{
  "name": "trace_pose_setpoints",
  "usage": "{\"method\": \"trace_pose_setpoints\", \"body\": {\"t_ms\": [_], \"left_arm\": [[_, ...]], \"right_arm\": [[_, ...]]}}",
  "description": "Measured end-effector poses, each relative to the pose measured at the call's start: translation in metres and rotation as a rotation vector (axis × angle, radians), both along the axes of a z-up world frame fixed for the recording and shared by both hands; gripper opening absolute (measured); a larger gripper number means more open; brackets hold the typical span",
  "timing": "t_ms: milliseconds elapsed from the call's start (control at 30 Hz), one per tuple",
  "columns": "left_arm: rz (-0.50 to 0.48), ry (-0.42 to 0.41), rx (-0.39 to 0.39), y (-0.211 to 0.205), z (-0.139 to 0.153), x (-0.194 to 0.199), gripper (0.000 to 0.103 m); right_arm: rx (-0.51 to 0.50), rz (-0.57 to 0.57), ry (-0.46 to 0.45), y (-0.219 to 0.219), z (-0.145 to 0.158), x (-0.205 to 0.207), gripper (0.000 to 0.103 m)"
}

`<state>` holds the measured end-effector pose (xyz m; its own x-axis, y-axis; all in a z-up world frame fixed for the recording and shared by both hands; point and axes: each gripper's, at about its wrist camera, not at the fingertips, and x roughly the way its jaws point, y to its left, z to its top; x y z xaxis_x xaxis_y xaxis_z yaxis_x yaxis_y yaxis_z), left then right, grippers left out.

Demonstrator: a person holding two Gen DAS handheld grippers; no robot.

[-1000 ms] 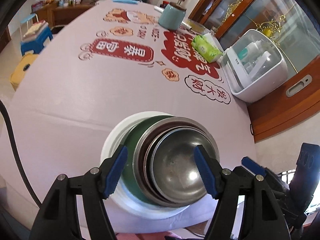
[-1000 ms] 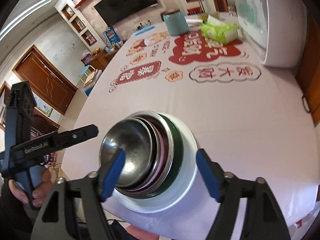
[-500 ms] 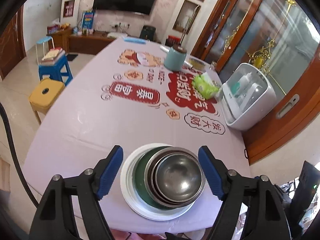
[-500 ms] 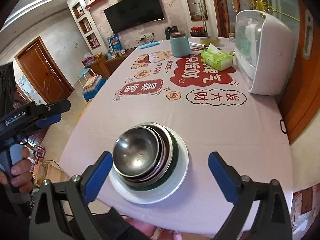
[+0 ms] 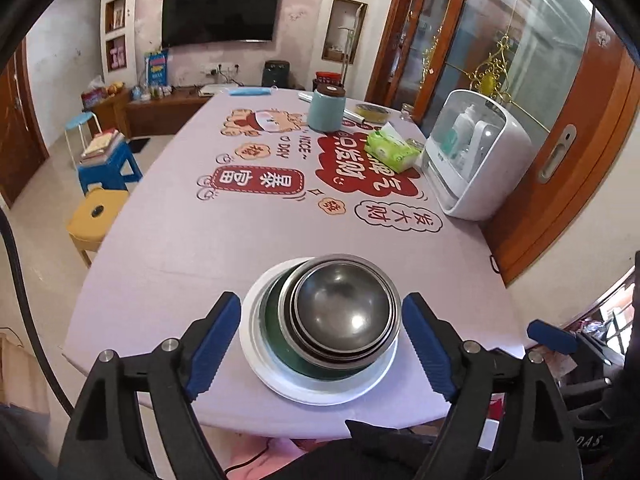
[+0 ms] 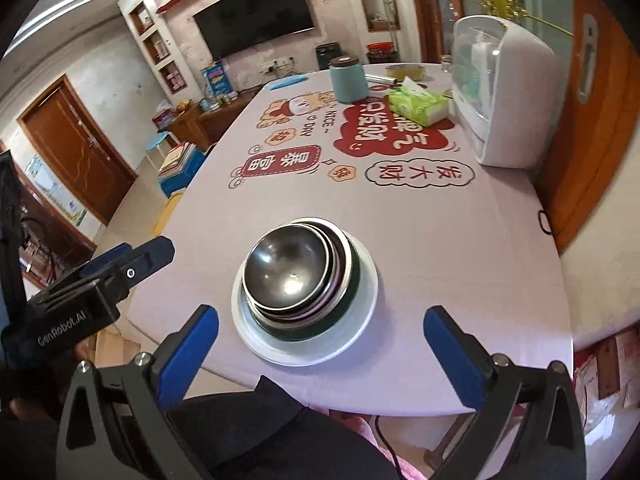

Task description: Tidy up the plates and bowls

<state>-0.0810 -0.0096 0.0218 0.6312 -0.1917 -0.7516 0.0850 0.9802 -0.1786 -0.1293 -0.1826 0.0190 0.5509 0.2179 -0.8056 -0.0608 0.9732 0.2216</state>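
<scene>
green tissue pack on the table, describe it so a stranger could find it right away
Start at the big white countertop appliance with a clear front, on the right side of the pink tablecloth. Just left of it lies the green tissue pack, on the red printed patch. Unlike the teal canister behind it, it is flat, soft and lime green, with a white tissue poking out.

A white plate (image 5: 256, 364) lay flat on the counter (image 5: 168, 256) near its front edge. A dark green bowl (image 5: 269, 322) sat upright on it, and several steel bowls (image 5: 340, 312) were nested upright inside that, the smallest and shiniest on top. The steel stack sat off-centre in the green bowl, so that more of the white rim showed on one side than the other.
</scene>
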Motion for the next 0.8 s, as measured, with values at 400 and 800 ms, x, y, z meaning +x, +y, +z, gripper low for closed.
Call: {"method": "trace_pose_setpoints", "body": {"t_ms": [400, 800], "left_arm": [[0.086, 0.005, 0.115, -0.006, -0.008, -0.018, 0.102], [0.136, 0.032, 0.2, 0.0, -0.012, -0.021, 0.102]], "right_arm": [[-0.022, -0.041, 0.002, 0.004, -0.007, -0.011, 0.103], [-0.031, -0.074, 0.002, 0.007, -0.012, -0.01, 0.103]]}}
